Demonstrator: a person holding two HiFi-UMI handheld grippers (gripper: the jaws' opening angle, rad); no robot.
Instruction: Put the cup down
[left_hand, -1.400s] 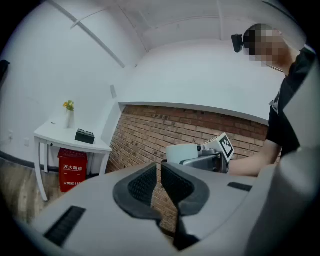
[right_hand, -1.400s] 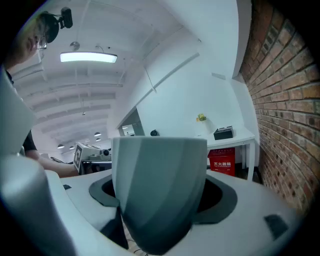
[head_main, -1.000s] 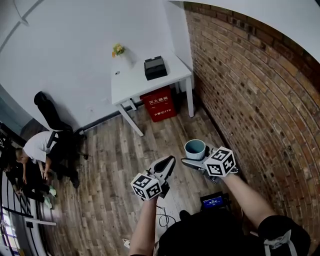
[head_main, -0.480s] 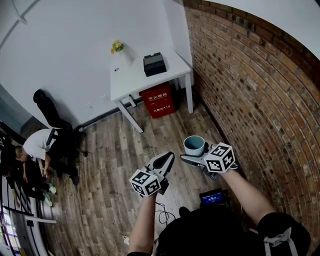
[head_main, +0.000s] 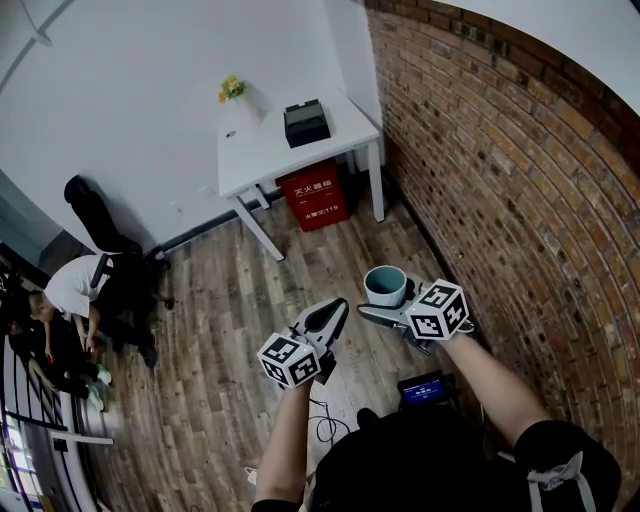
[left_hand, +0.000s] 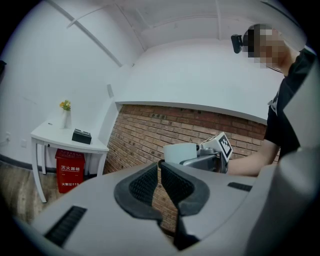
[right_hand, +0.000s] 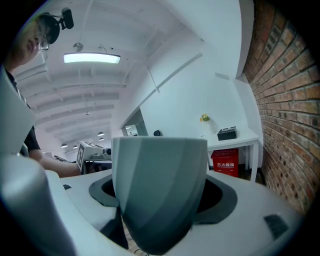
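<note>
Teal-grey, the cup (head_main: 386, 286) stands upright with its mouth facing up between the jaws of your right hand-held gripper (head_main: 392, 304). The jaws are spread wide around the cup's body and pinch it from both sides. You hold the cup in the air above the wood-plank floor (head_main: 230, 330), near the brick wall (head_main: 500, 180) and well apart from the white table (head_main: 262, 160) in the corner.

Your left hand-held gripper (head_main: 338, 312) is just beside the right one, a little lower. Its jaws are pressed together with nothing between them.

On the table, a black box (head_main: 306, 123) sits towards the wall side and some yellow flowers (head_main: 232, 88) stand at the back edge. A red box (head_main: 313, 200) sits on the floor under the table. At the far left a person (head_main: 75, 292) in a white top bends low beside a black chair (head_main: 95, 220).
</note>
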